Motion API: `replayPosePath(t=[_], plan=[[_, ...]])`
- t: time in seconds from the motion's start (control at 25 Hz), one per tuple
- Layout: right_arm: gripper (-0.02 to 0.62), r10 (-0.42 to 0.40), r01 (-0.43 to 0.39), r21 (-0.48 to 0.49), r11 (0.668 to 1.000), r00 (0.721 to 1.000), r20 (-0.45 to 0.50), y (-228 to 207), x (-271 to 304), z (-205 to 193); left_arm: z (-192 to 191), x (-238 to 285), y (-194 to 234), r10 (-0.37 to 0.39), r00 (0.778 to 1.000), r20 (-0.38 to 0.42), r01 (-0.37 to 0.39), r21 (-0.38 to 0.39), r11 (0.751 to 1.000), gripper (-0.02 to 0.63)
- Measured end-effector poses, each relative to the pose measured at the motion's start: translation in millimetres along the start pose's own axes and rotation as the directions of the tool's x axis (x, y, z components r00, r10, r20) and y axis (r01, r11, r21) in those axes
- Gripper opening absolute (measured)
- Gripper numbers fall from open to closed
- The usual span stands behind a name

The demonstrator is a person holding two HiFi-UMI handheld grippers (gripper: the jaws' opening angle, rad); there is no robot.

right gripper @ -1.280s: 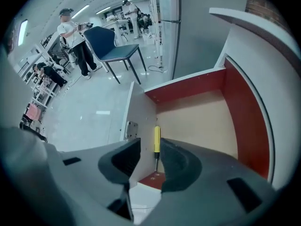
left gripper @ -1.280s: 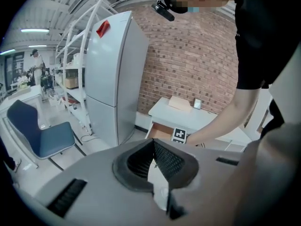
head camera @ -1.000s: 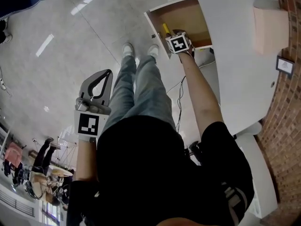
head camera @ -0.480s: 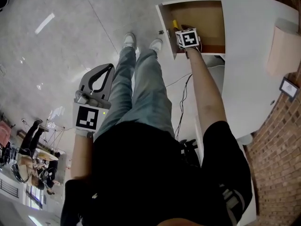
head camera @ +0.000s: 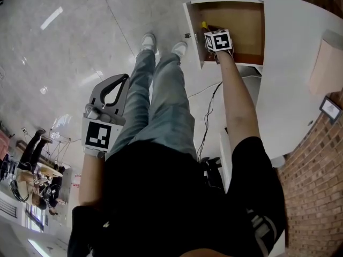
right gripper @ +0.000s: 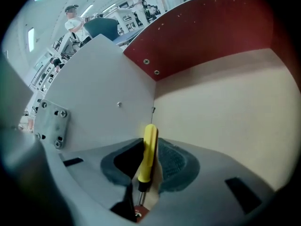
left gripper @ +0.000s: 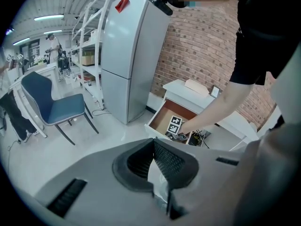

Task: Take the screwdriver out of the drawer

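A screwdriver with a yellow handle (right gripper: 146, 149) lies in the open drawer (right gripper: 103, 93) close to its white side wall. My right gripper (right gripper: 149, 145) points steeply down into the drawer. Its jaws are closing with the handle between the pads, and a thin gap still shows beside it. In the head view the right gripper (head camera: 213, 36) reaches into the drawer (head camera: 188, 20), and the yellow handle (head camera: 203, 24) peeks out beside the marker cube. My left gripper (head camera: 122, 82) hangs by the person's left leg, shut and holding nothing. The left gripper view shows that gripper (left gripper: 153, 142) with the drawer (left gripper: 162, 119) far off.
The drawer belongs to a white desk (head camera: 300, 63) against a brick wall (head camera: 316, 186). Cables (head camera: 206, 116) trail on the floor under it. A tall grey fridge (left gripper: 127, 55) and a blue chair (left gripper: 51, 107) stand further off, and the person's feet (head camera: 161, 44) are by the drawer front.
The right gripper has sunk deeper into the drawer, down over the yellow handle. The left gripper has dropped a little beside the leg.
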State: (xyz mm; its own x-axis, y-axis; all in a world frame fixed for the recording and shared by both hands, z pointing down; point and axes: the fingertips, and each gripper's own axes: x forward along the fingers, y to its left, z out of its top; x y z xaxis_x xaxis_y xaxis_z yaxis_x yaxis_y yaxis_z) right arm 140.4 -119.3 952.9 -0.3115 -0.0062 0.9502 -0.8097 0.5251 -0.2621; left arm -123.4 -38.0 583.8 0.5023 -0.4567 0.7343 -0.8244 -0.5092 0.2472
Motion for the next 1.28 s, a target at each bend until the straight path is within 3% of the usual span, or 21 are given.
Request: replayPosePath(t=[0.16, 0.64, 0.88, 1.28], plan=[[0.075, 0.042, -0.042, 0.030, 0.999, 0.999, 0.005, 4, 2, 3, -5, 0, 1, 0.000, 1.000, -0.004, 0.000, -0.005, 1.000, 0.003], [0.078, 0.077, -0.081, 0.120, 0.989, 0.996, 0.037, -1, 0, 7, -14, 1, -1, 0.002, 1.000, -0.020, -0.002, 0.012, 1.000, 0.003], [0.078, 0.018, -0.025, 0.119, 0.993, 0.998, 0.059, -2, -3, 8, -14, 1, -6, 0.003, 1.000, -0.018, -0.002, 0.024, 1.000, 0.003], [0.077, -0.069, 0.055, 0.094, 0.994, 0.986, 0.149, 5, -43, 25, 3, -8, -13, 0.010, 0.999, 0.051, -0.011, 0.009, 1.000, 0.003]])
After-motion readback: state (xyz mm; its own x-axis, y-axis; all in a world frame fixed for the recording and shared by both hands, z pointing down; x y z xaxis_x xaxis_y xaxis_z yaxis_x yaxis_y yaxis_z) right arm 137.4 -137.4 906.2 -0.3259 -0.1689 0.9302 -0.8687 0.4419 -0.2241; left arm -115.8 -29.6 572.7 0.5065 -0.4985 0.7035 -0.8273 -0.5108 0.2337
